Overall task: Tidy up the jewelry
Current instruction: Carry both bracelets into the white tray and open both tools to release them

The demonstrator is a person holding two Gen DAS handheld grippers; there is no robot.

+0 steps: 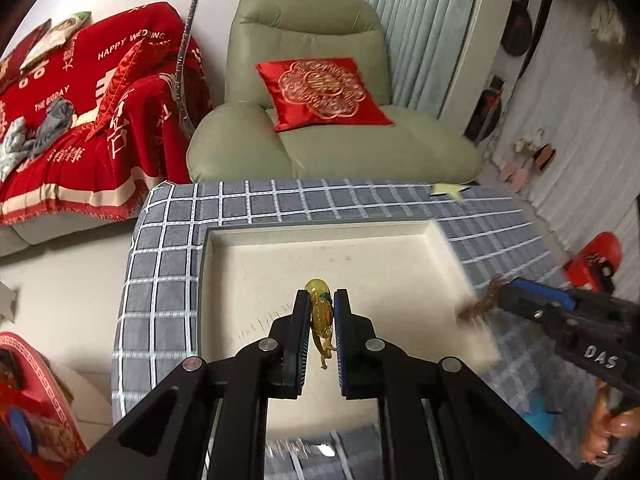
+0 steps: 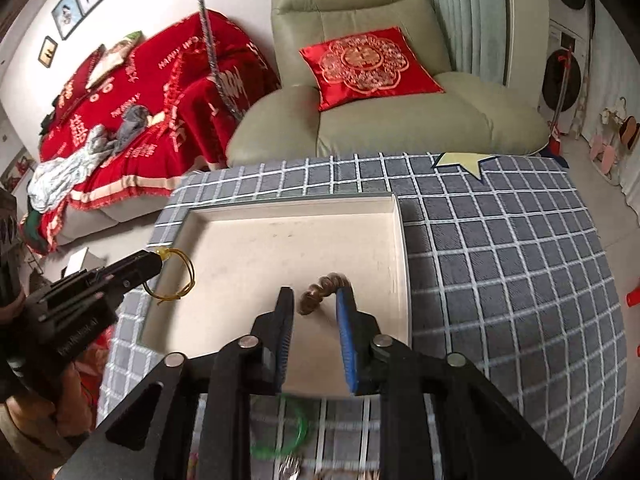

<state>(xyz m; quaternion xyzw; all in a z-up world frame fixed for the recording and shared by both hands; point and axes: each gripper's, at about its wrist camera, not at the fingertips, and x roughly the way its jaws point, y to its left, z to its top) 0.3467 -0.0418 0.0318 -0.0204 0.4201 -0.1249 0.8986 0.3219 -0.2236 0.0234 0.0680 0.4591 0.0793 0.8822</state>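
Note:
My left gripper (image 1: 322,296) is shut on a thin yellow bracelet (image 1: 320,312) with an amber bead and a green spot. It hangs over the near part of a shallow white tray (image 1: 320,226). In the right wrist view that left gripper (image 2: 158,260) is at the tray's left edge (image 2: 176,240), and the yellow loop (image 2: 176,280) dangles from its tip. My right gripper (image 2: 316,294) is shut on a brown beaded bracelet (image 2: 324,290) that arcs between its fingertips above the tray. From the left wrist view the right gripper (image 1: 500,290) comes in over the tray's right edge, with the brown beads (image 1: 474,308) hanging from it.
The tray rests on a grey checked cloth (image 2: 500,260) with a yellow star patch (image 2: 460,162). A green bangle (image 2: 280,428) and a small silvery piece (image 2: 290,470) lie blurred on the cloth below my right gripper. A green armchair (image 1: 320,140) and a red-covered sofa (image 1: 80,120) stand behind.

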